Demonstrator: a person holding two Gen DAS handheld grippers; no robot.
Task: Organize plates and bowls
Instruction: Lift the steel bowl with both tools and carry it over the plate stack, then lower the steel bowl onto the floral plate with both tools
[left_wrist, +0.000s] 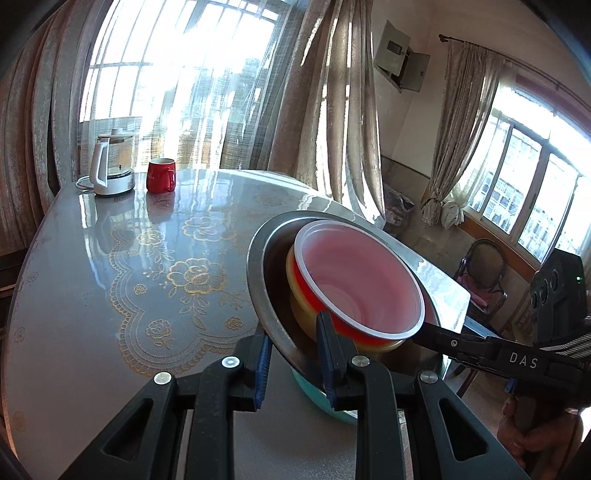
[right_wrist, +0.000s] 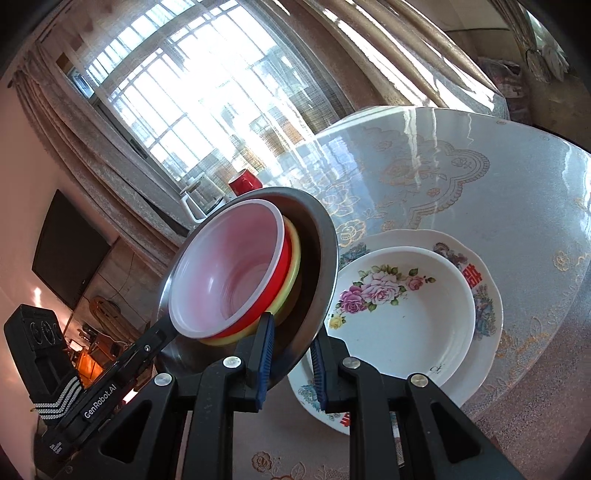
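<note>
Bowl stack (left_wrist: 354, 280) is off the table, gripped from two sides. Outer piece is a steel bowl (right_wrist: 317, 258); nested in it a yellow bowl (right_wrist: 293, 258), then a red bowl with white inside (right_wrist: 229, 273) on top. I can see a teal bowl (left_wrist: 314, 391) under the steel one in the left wrist view (only a sliver of it, so I can't tell if it's nested or just below).

My left gripper (left_wrist: 295, 350) is clamped on the steel rim, one blue pad outside, one inside against the nested bowls. My right gripper (right_wrist: 290, 354) is clamped on the opposite side of the same rim, same arrangement. Each gripper shows up in the other's camera, reaching in to the rim from the side. Stack is tilted in both views.

Below it on the table (right_wrist: 517, 177) sits a white floral dish (right_wrist: 402, 306), resting inside a larger patterned plate (right_wrist: 484, 295). Tabletop has a glossy cover with a gold lace-flower print.

Far end of the table by the window: red mug (left_wrist: 161, 175) just beside a glass kettle with white handle (left_wrist: 110, 166), well apart from the stack.

A hand (left_wrist: 532, 432) is visible on the right gripper's handle.
</note>
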